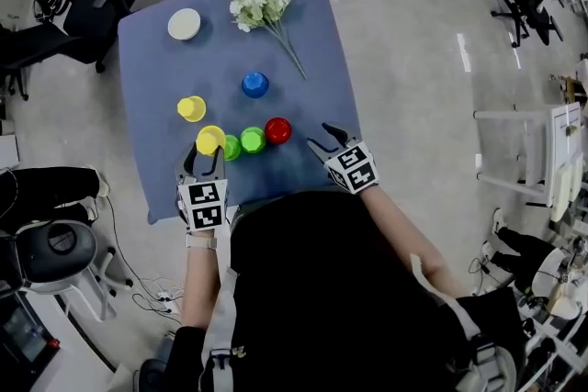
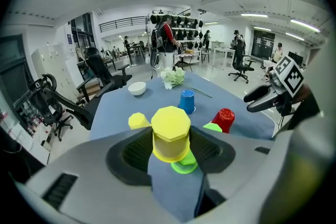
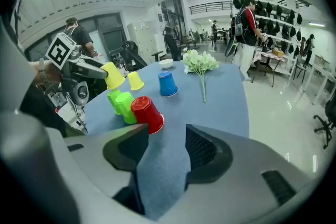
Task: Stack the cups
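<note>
The table (image 1: 312, 41), covered in a blue cloth, carries the cups, all of them upside down.

Left gripper (image 1: 206, 159): the jaws stand fairly wide and are closed on a yellow cup (image 2: 170, 134), one pad against each side of its wall. The cup is held bottom-up and clear of the cloth (the right gripper view shows it tilted, higher than the greens). It sits at the near left of the cloth, over the left end of the row of cups.

Right gripper (image 1: 321, 136): the jaws are apart with only bare cloth between them, and nothing is gripped. It hovers at the near edge of the table, just right of the red cup (image 1: 277, 130).

Row at the near edge: two green cups (image 1: 253, 140) stand side by side and touching, with the red cup just beside the right-hand one. The left-hand green lies partly beneath the held cup.

A second yellow cup (image 1: 191, 108) stands alone behind the row, on the left. The blue cup (image 1: 255, 84) stands near mid-table, apart from the others.

At the far end of the table are a white bowl (image 1: 184, 23) on the left and a spray of white flowers (image 1: 262, 9) to its right, stems pointing toward the blue cup.
</note>
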{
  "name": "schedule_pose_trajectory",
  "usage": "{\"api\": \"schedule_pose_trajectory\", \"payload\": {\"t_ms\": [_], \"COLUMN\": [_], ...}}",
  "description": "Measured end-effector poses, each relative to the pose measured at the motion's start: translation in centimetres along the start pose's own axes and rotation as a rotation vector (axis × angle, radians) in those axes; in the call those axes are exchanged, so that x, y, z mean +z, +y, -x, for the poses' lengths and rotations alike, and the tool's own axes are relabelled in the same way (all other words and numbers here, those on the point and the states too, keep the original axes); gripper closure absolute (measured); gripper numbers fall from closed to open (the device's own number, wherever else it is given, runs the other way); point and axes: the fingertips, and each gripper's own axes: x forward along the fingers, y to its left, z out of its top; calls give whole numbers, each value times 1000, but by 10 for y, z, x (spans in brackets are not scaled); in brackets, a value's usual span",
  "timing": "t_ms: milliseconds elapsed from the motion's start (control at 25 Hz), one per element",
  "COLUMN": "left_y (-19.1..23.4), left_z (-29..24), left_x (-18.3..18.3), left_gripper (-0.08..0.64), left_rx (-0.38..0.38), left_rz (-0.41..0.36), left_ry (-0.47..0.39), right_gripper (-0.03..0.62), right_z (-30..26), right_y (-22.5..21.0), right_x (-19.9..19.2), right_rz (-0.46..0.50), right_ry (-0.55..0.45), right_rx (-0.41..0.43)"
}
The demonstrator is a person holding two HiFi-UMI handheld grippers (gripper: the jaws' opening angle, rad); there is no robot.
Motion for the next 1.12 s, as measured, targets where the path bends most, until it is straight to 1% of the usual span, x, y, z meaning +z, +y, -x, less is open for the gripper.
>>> {"api": "schedule_pose_trajectory", "payload": {"t_ms": [200,400,560,680,880,1120], "left_y": [-29,-46,-50,-50,-55,-63], "left_z": [-6,-14,-13,-10,-7,-8], "left_x": [1,-4,-3,0,3,-3], "left_gripper": [337,336,336,336,336,333], "left_rx": [-33,-53,-58,-61,-89,-105], "left_rz": [-16,-27,-29,-14,8,-11], "left_ry": [26,61,65,57,55,55], "right_gripper": [368,370,370,370,370,370], "right_z": [8,14,19,21,21,22], "right_y": [-14,-25,-29,-31,-30,-26], "right_x": [-5,-11,-13,-14,-13,-13], "right_rz": [-9,-21,-26,-31,-30,-29], "right_ry": [-10,-10,-10,-11,-10,-16], "right_rx": [-7,-17,-26,-32,-35,-39]}}
